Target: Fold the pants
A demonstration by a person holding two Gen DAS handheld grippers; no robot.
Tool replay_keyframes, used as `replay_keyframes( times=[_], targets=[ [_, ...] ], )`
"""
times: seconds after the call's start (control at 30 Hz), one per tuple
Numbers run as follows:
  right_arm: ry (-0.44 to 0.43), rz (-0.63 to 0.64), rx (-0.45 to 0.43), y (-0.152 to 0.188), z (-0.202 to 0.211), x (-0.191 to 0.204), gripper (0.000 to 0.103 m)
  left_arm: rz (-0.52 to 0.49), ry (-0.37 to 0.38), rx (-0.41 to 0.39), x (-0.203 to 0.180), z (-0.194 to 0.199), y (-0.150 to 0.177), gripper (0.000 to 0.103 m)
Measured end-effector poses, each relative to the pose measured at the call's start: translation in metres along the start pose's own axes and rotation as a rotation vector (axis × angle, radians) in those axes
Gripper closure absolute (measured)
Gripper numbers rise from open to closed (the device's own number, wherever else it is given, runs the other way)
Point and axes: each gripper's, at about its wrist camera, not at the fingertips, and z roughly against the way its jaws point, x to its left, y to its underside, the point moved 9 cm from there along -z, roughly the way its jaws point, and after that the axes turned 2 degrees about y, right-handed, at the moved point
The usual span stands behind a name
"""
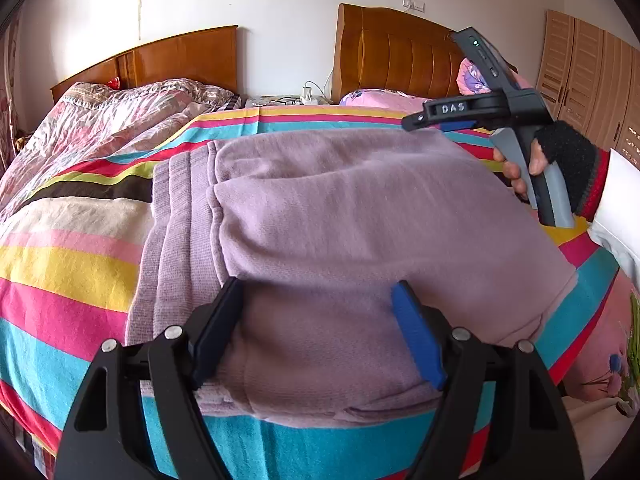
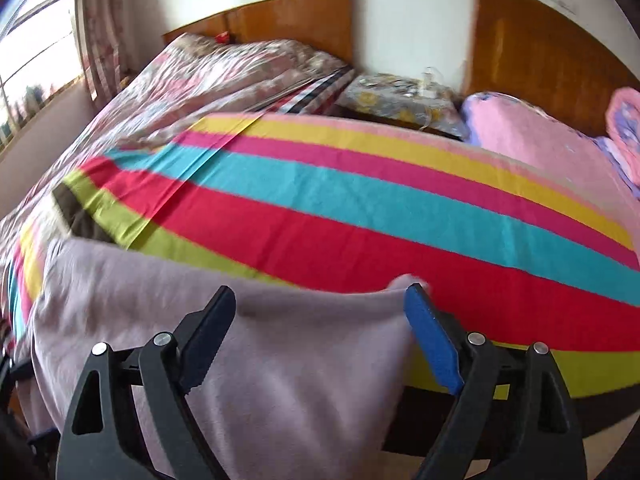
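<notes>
While both grippers tilt downward, left gripper (image 1: 318,312) fingers spread over lilac pants (image 1: 340,216), right gripper (image 2: 320,320) fingers likewise spread.

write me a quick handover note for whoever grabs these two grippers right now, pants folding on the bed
Left gripper: jaws wide open, low over the near edge of the pants, nothing pinched.
Right gripper: jaws wide open, poised over the pants' far right edge, nothing held. In the left wrist view it is held up off the bed by a gloved hand.
Pants: lilac, lying on the striped bedspread, already doubled over into a thick bundle, ribbed waistband at the left end.
Done: at least one fold is in.
Left: probably another fold and a tidy of the edges; hard to judge how compact it is.
</notes>
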Motion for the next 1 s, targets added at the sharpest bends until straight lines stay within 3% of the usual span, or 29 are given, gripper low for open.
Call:
replay_keyframes(
  times=[0.13,0.2,0.3,0.37,0.53,0.63,0.7,0.8,1.0],
  targets=[
    [-0.182,0.042,-0.102,0.026,0.073,0.025,0.016,0.002,-0.006,-0.002,-0.002,0.001,0.001,0.027],
    [-0.212,0.091,-0.153,0.059,0.111,0.036,0.015,0.004,-0.016,-0.003,-0.003,0.001,-0.001,0.026],
    [-0.178,0.097,-0.221,0.112,0.159,0.032,0.015,0.002,-0.052,-0.022,-0.011,0.008,-0.004,0.011],
    [-0.149,0.076,-0.261,0.145,0.185,0.022,0.015,0.046,-0.14,-0.064,-0.011,0.021,-0.008,0.002],
    [-0.038,0.006,-0.301,0.206,0.232,-0.008,0.015,0.065,-0.223,-0.243,-0.033,0.08,-0.016,0.001],
    [-0.043,-0.052,-0.328,0.22,0.255,-0.021,0.015,0.063,-0.277,-0.316,-0.048,0.118,-0.017,0.001],
    [-0.033,-0.072,-0.338,0.222,0.266,-0.027,0.015,0.062,-0.3,-0.323,-0.06,0.135,-0.011,0.001],
    [-0.027,-0.069,-0.361,0.222,0.274,-0.028,0.015,0.037,-0.264,-0.311,-0.082,0.145,-0.004,0.001],
    [-0.027,-0.04,-0.363,0.225,0.271,-0.016,0.015,-0.084,-0.267,-0.322,-0.119,0.144,0.0,0.001]
  ],
)
